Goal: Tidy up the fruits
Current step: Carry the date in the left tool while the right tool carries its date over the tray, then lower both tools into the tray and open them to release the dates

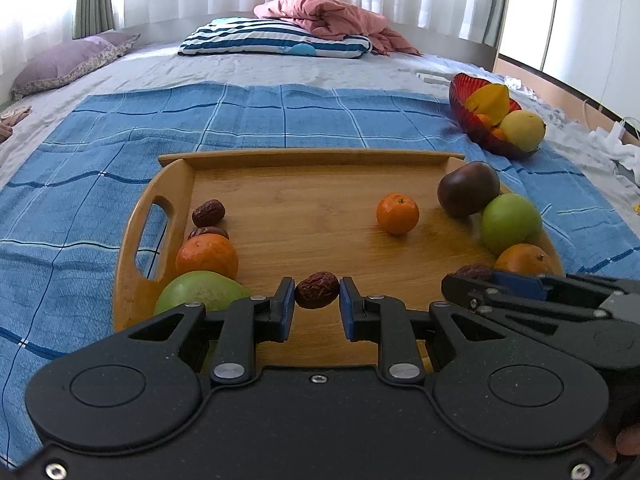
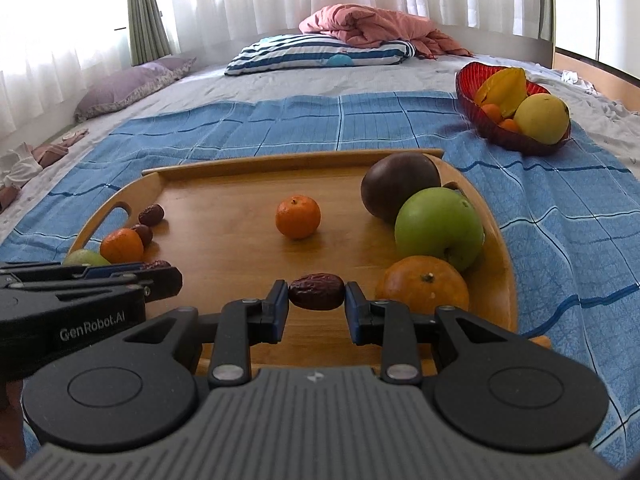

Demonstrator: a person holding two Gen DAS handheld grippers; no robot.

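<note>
Wooden tray [image 1: 304,160] lies on the blue checked cloth [image 1: 100,168]. Your left gripper [image 1: 317,295] is closed on a wrinkled dried date [image 1: 317,290] at the tray's 6 o'clock edge. Your right gripper [image 2: 317,292] pinches another date [image 2: 317,291], just beside an orange [image 2: 424,285] at its 3 o'clock. One small orange [image 2: 298,216] sits mid-tray, and the red bowl [image 2: 466,76] with fruits stands at 1 o'clock.
</note>
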